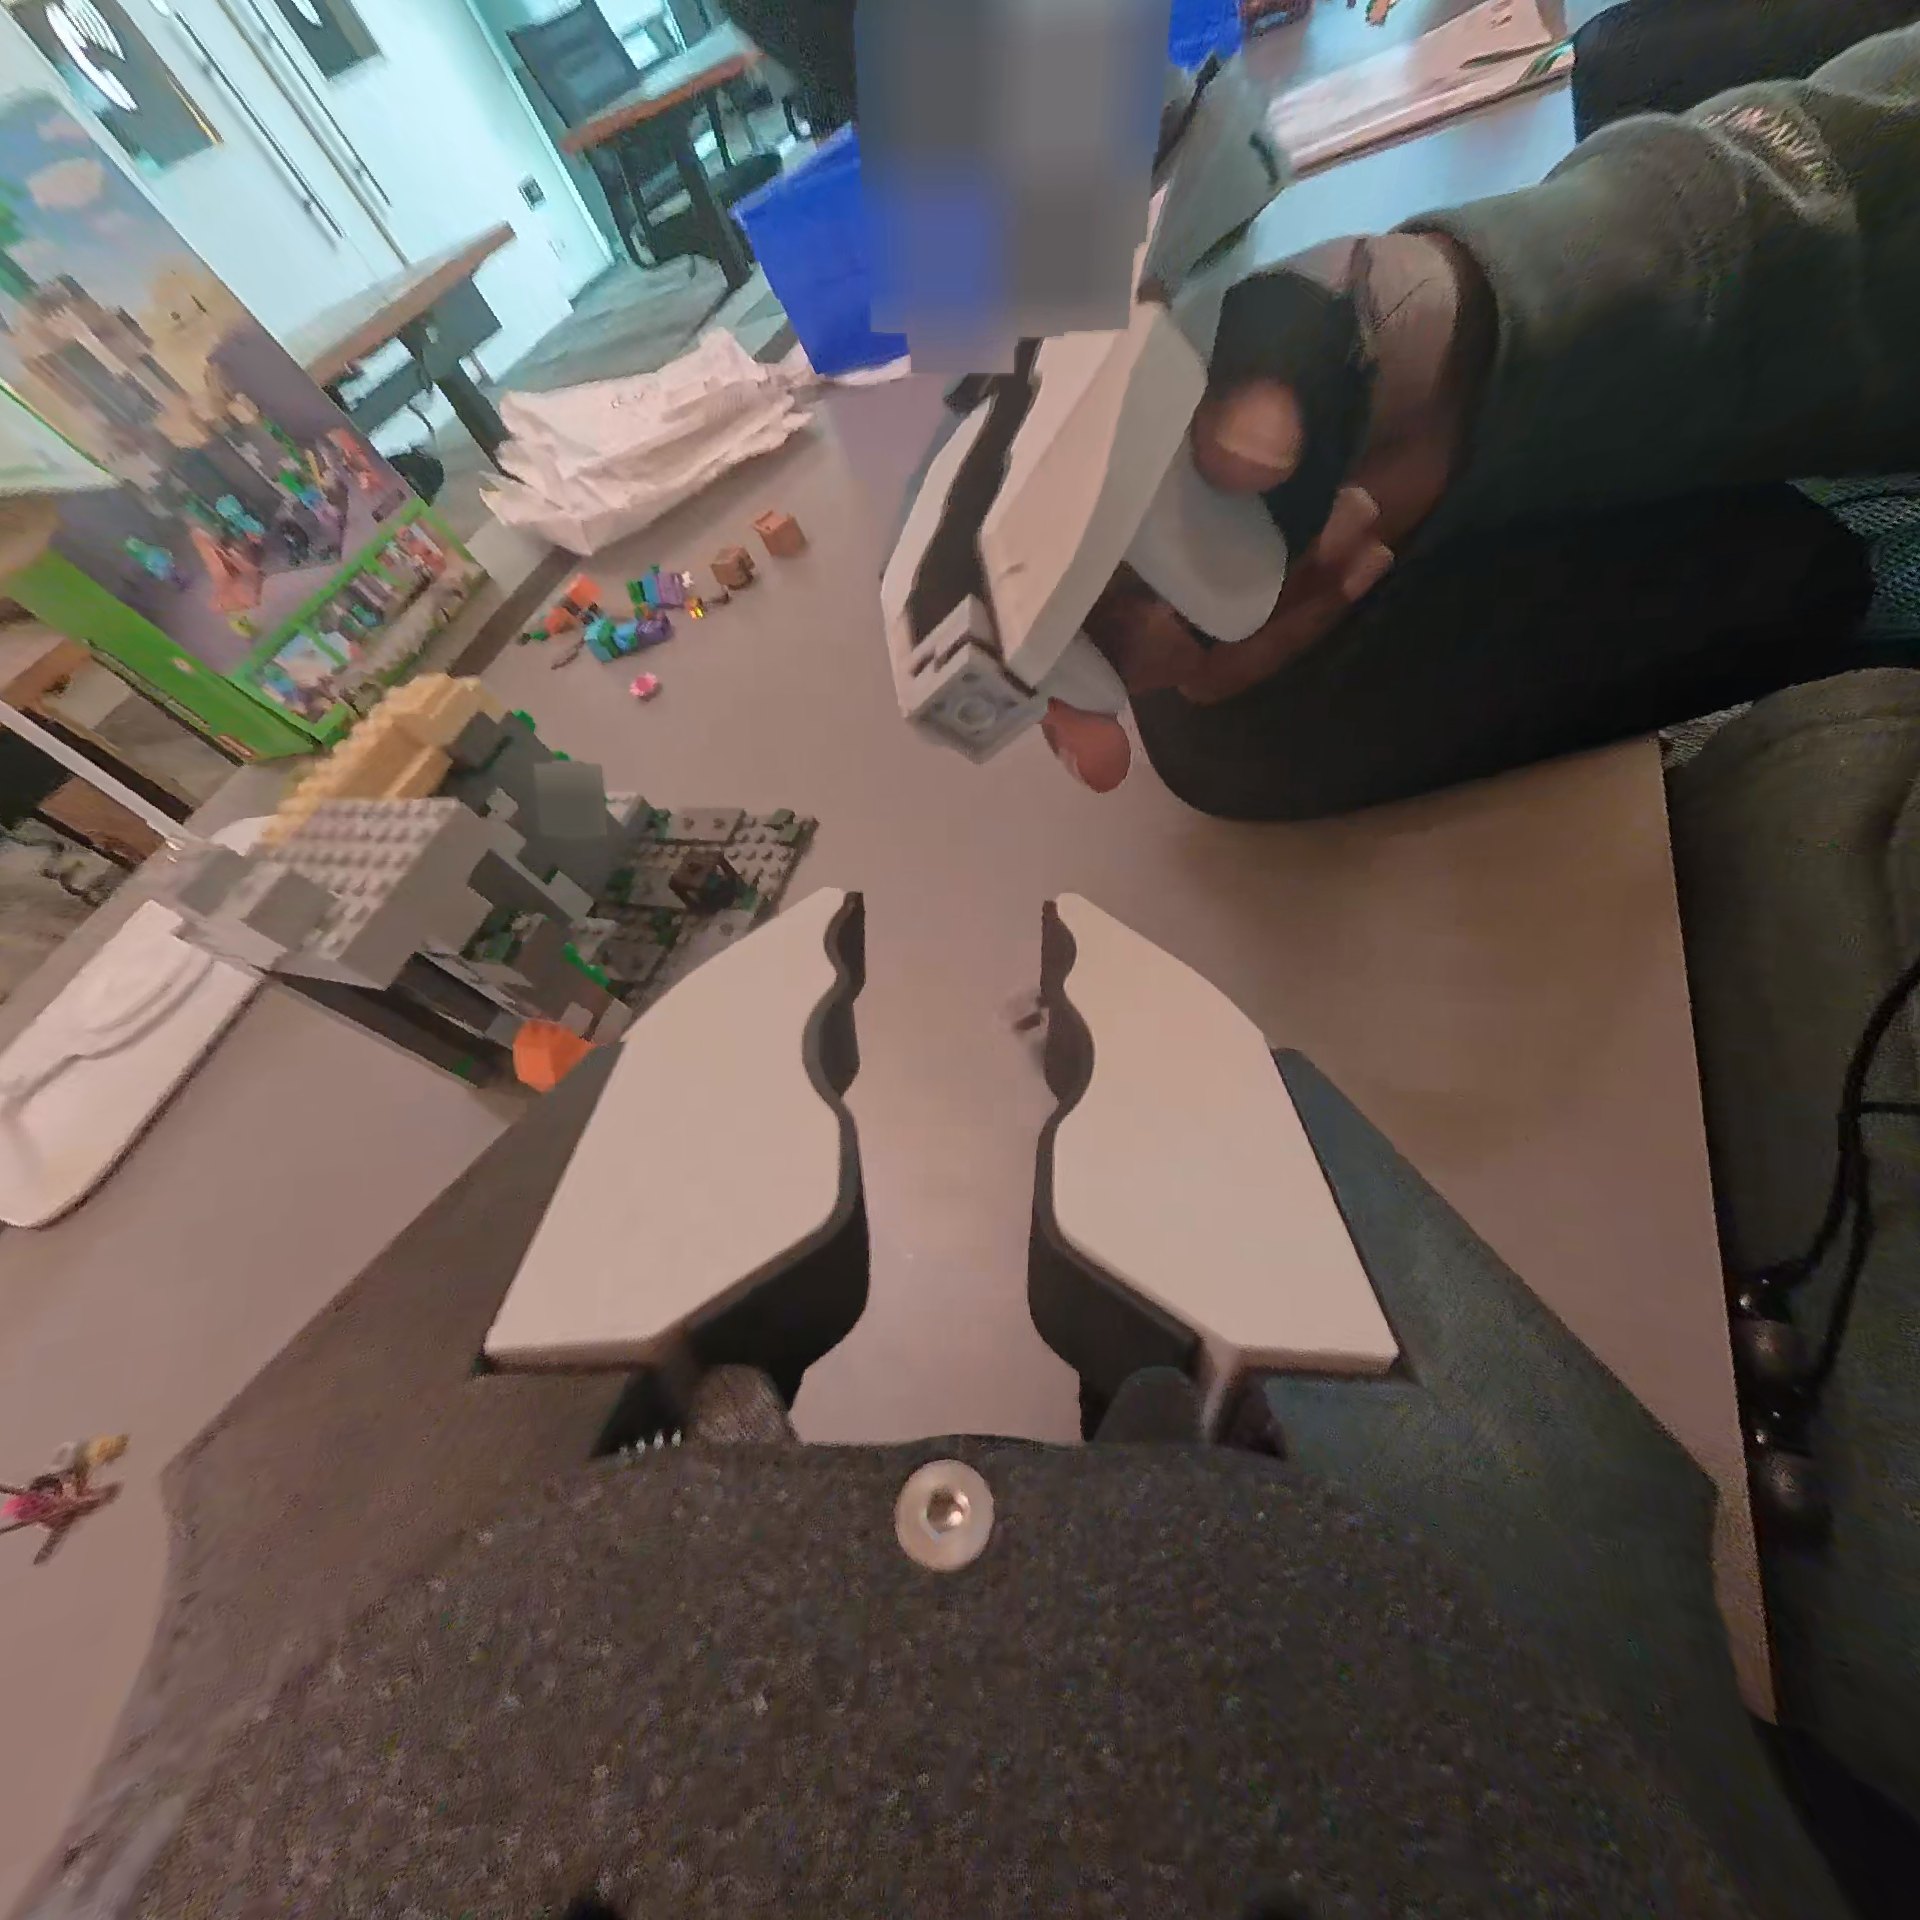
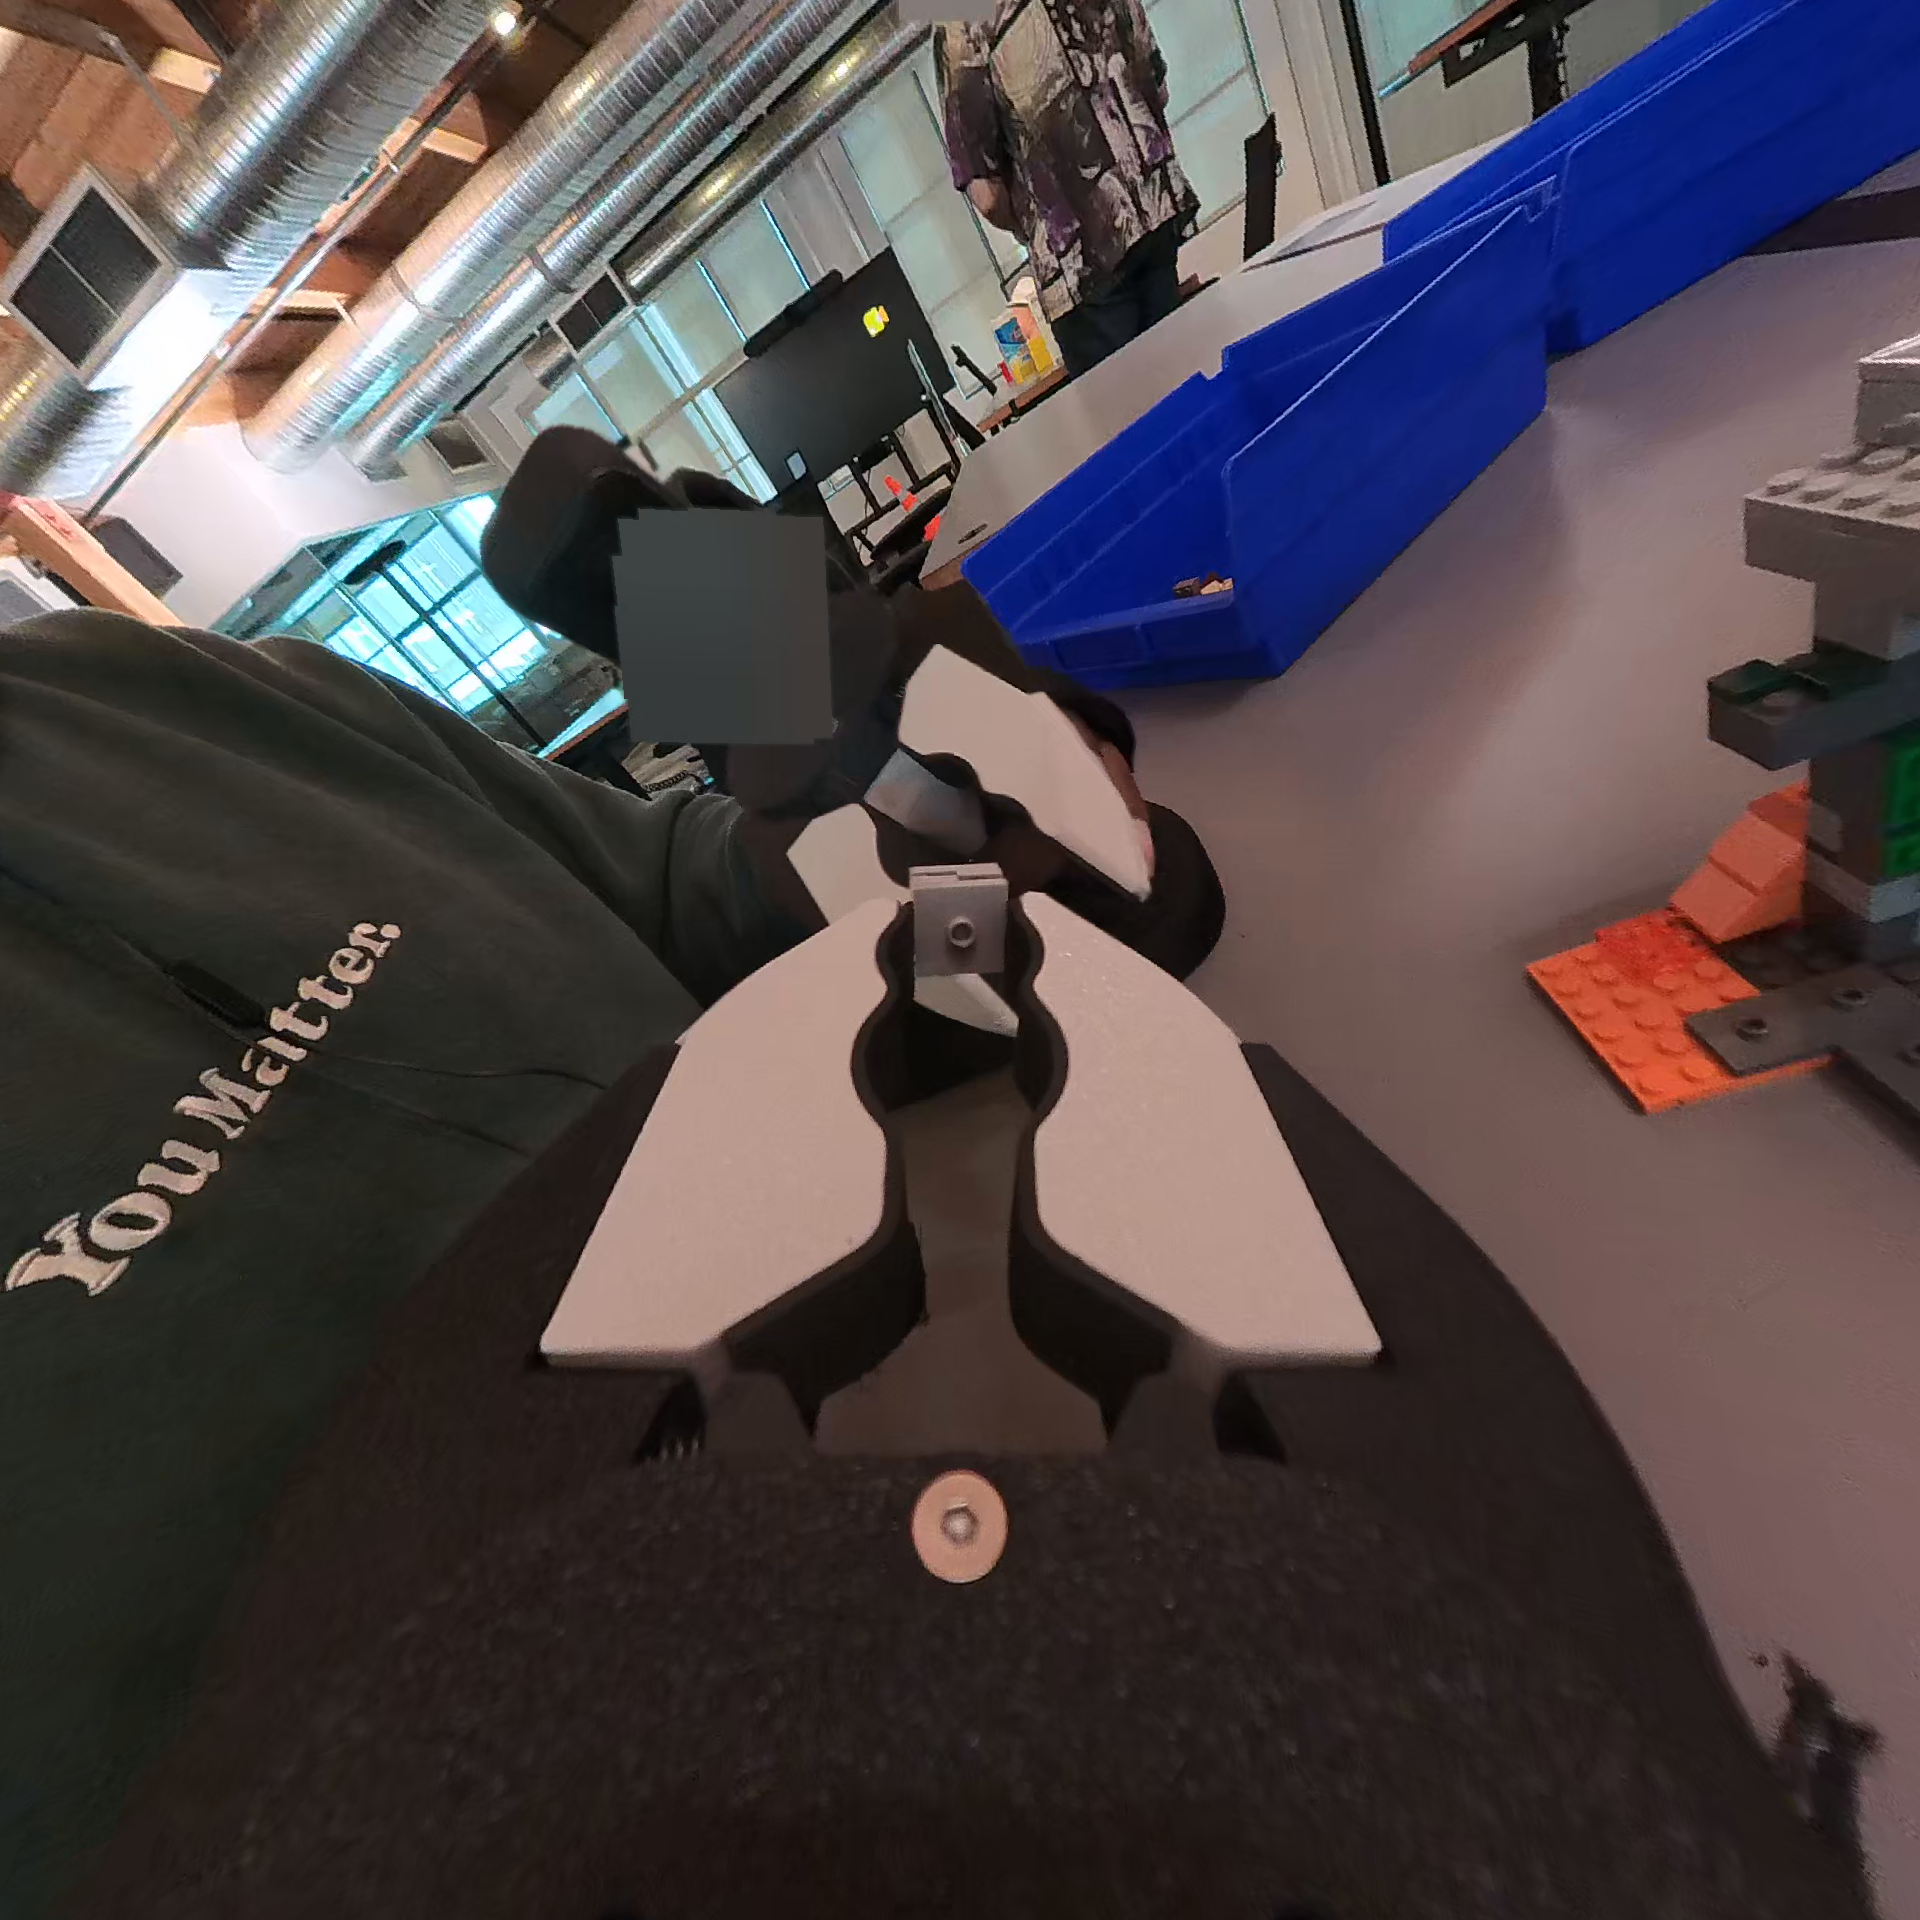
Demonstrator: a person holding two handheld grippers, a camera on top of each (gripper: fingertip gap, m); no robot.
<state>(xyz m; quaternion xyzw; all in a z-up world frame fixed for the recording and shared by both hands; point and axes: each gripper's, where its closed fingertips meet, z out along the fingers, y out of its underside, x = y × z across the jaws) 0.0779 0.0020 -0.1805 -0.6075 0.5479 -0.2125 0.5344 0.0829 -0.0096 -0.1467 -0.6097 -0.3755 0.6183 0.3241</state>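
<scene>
In centre of right wrist view: right gripper clamps a small grey brick at the very fingertips; the brick's underside tube faces the camera.
Right grip quality: shallow pinch, only the tip pads touch the brick's two sides. It looks square, not skewed. Judgement: a hold this far out could twist under a side push, so steady pressure matters.
Brick location: in the air above the table, not resting on anything. In the left wrist view it sits centre, slightly up.
Left gripper: fingers spread apart, nothing between them, bare tabletop shows through the gap. It is near the brick but not touching it.
Grippers' relation: tips point at each other, close, with a gap.
Model: grey, tan and green brick build, left of frame in the left view, right edge in the right view. An orange plate lies at its base.
Loose pieces: small coloured cluster, upper-middle left, well apart from both grippers.
Blue bins: upper right of the right view, behind the grippers.
Printed box: upper left, green-edged.
White tray: left edge.
Background: a person stands far off, top centre.
</scene>
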